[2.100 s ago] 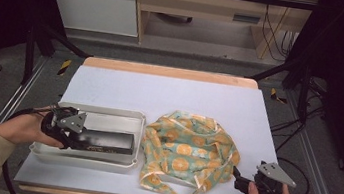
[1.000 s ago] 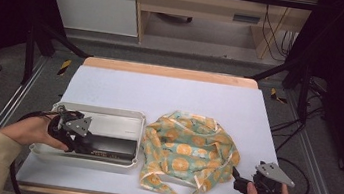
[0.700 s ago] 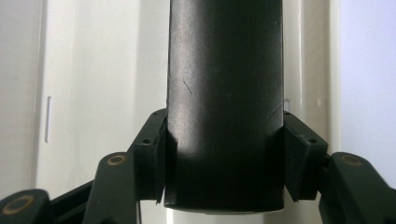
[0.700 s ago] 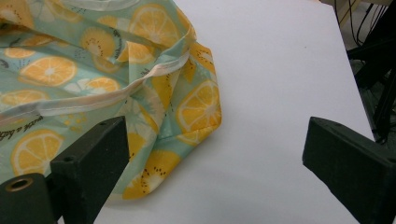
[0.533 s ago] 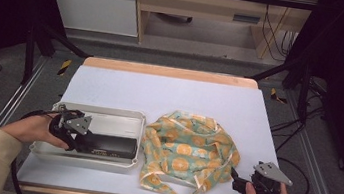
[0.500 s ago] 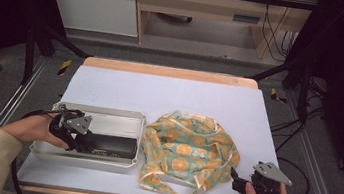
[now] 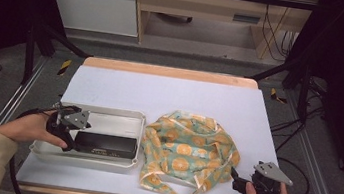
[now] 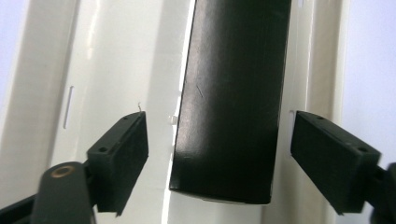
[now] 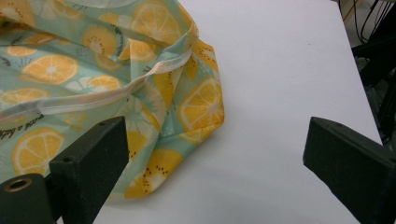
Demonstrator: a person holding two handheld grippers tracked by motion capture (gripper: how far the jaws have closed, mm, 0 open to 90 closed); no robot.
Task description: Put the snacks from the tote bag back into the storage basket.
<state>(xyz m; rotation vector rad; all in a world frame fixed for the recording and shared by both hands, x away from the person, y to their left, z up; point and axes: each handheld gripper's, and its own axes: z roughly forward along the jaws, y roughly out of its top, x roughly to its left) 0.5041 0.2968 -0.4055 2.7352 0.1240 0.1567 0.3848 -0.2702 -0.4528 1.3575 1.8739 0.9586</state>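
A long black box (image 7: 106,144) lies flat in a white tray (image 7: 102,112) at the table's front left. My left gripper (image 7: 68,138) is at the box's left end and stands open. In the left gripper view the box (image 8: 233,93) end sits between the jaws of the left gripper (image 8: 219,126), with a gap on each side, over the tray floor (image 8: 107,70). An orange-print cloth (image 7: 188,149) lies crumpled to the right of the tray. My right gripper (image 7: 237,179) is open at the cloth's front right corner. In the right gripper view the cloth (image 9: 93,70) corner reaches between the jaws of the right gripper (image 9: 217,135).
The white table top (image 7: 170,94) is bare behind the tray and the cloth. Its wooden far edge (image 7: 168,71) and the front edge are close to both hands. Dark frame posts and cables stand off the table on both sides.
The left gripper shifted slightly right, then back left at the box's end. The box now lies a little nearer the tray's front wall. The right gripper has barely moved.
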